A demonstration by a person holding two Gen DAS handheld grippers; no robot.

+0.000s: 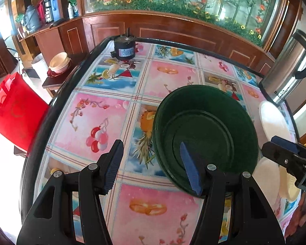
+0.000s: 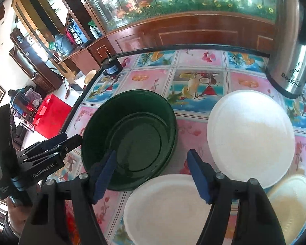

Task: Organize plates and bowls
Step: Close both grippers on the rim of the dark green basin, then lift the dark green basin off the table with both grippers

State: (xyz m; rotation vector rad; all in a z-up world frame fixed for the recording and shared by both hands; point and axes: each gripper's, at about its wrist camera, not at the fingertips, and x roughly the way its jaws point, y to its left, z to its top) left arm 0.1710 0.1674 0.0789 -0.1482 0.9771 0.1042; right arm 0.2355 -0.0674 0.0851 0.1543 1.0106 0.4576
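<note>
Plates: three pale ones [image 2: 251, 136] [image 2: 167, 206] [image 2: 293, 202] on the bench [image 2: 195, 77]; one empty green bowl [image 2: 130, 138]. Both grippers, left [image 1: 153, 163] and right [image 2: 153, 173], gape, holding nothing.

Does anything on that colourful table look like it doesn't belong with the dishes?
Yes: a small black motor with a stub shaft sits at the far edge of the table, an odd neighbour for the green bowl and white plates. Nothing looks spilled or broken.

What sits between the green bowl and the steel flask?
In the right wrist view, only bare tablecloth lies between the green bowl and the steel flask.
</note>
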